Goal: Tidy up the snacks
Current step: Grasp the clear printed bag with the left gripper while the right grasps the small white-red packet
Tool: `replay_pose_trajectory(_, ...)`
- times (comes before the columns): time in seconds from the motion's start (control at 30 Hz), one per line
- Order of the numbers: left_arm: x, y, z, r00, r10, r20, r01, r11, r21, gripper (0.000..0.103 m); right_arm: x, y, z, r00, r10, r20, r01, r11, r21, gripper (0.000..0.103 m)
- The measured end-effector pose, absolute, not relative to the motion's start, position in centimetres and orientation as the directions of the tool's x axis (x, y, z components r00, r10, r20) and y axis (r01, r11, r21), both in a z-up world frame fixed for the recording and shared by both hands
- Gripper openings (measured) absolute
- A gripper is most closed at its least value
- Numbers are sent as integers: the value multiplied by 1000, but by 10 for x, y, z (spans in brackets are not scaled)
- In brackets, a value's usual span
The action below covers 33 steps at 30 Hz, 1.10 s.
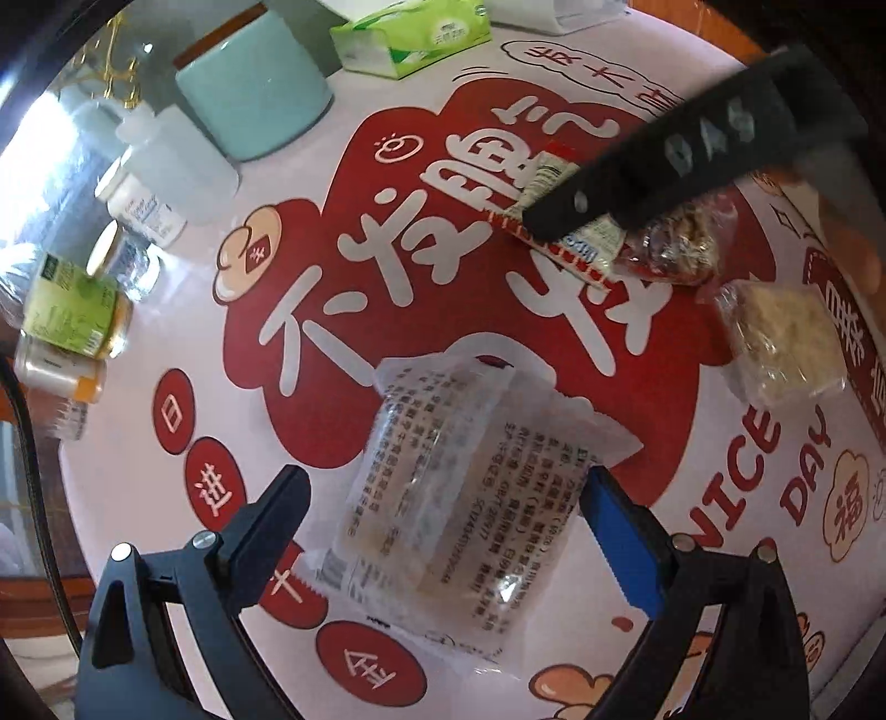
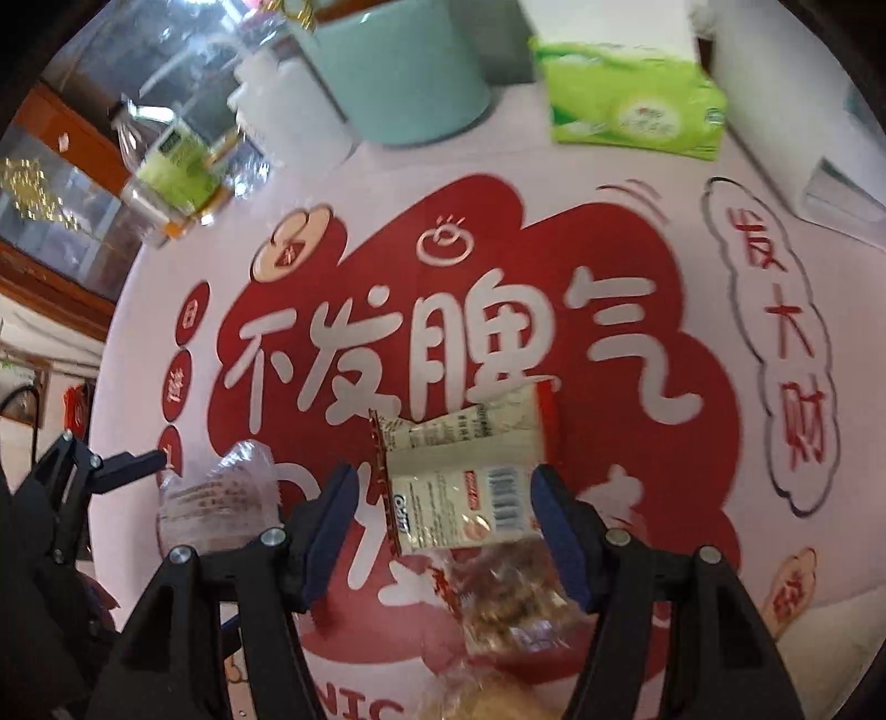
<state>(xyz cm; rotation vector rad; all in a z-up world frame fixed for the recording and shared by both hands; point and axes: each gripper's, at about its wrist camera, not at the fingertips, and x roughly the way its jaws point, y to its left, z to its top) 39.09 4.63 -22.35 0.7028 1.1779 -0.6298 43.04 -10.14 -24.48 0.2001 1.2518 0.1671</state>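
In the left wrist view a clear-wrapped pale cake packet (image 1: 459, 493) lies on the red-and-white printed tablecloth (image 1: 166, 487), between the fingers of my open left gripper (image 1: 443, 498), which do not pinch it. Further right lie a white-and-red snack packet (image 1: 576, 243), a red nut snack (image 1: 675, 243) and a clear-wrapped pale bar (image 1: 786, 343). In the right wrist view my open right gripper (image 2: 443, 509) straddles the white-and-red packet (image 2: 465, 476). The nut snack (image 2: 509, 603) lies just below it. The cake packet (image 2: 221, 498) and left gripper (image 2: 111, 471) are at left.
At the table's back stand a teal cup (image 1: 255, 83), a green tissue pack (image 1: 410, 33), a white plastic bottle (image 1: 171, 149), small jars and a green-labelled box (image 1: 72, 310). A white box (image 2: 830, 166) sits at the back right. The table edge runs along the left.
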Motion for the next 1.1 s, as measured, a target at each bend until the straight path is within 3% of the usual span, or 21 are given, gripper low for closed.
replay_pose_trajectory(0.4, 418, 64, -240, 203, -113, -973, 634, 772, 42, 98, 433, -77, -255, 313, 108, -944, -127, 989, 71, 70)
replay_pose_trajectory(0.47, 422, 70, -244, 179, -133, -975, 616, 788, 5, 86, 428, -72, -257, 329, 73, -941, -145, 989, 26, 70)
replay_pose_trajectory(0.67, 411, 75, -235, 217, -129, -968, 559, 829, 15, 69, 411, -62, -255, 377, 38, -925, -173, 985, -30, 46)
replay_pose_trajectory(0.77, 400, 77, -227, 216, -124, -968, 531, 847, 10, 69, 401, -62, -252, 374, 55, -926, -181, 983, -14, 42)
replay_pose_trajectory(0.9, 383, 73, -205, 249, -106, -963, 517, 855, 40, 68, 386, -63, -235, 391, 96, -915, -185, 982, 24, 21)
replay_pose_trajectory(1.1, 350, 70, -150, 325, -103, -940, 488, 870, 73, 68, 345, -71, -190, 468, 159, -869, -199, 977, 71, 18)
